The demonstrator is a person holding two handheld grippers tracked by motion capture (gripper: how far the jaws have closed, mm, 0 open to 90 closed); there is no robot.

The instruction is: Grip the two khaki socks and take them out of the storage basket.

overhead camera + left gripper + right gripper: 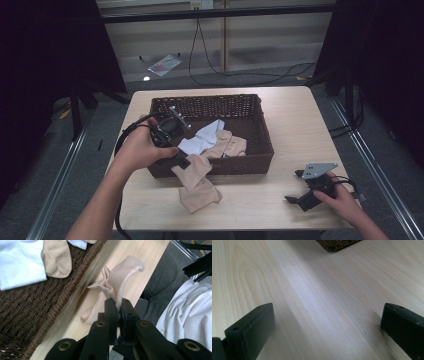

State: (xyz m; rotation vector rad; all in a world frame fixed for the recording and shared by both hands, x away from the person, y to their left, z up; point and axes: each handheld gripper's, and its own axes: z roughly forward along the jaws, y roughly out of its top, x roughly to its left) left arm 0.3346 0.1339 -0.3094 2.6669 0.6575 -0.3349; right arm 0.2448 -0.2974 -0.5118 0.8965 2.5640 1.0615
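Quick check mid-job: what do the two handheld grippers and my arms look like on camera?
Both grippers are black with two flat jaws. The right gripper carries a grey three-cornered plate on top; the left gripper trails a thick black cable. Brass-coloured rivets mark the left gripper's linkages. Forearms are bare, with no sleeves visible.

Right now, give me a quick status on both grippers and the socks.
Left gripper shut on beige sock, held over the basket's front rim. Right gripper open, resting low on the table. White sock in basket.

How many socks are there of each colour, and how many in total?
Beige sock, gripped by the left hand-held gripper, hanging over the basket edge onto the table: 1
Beige sock inside the basket: 1
White sock inside the basket: 1
Total: 3
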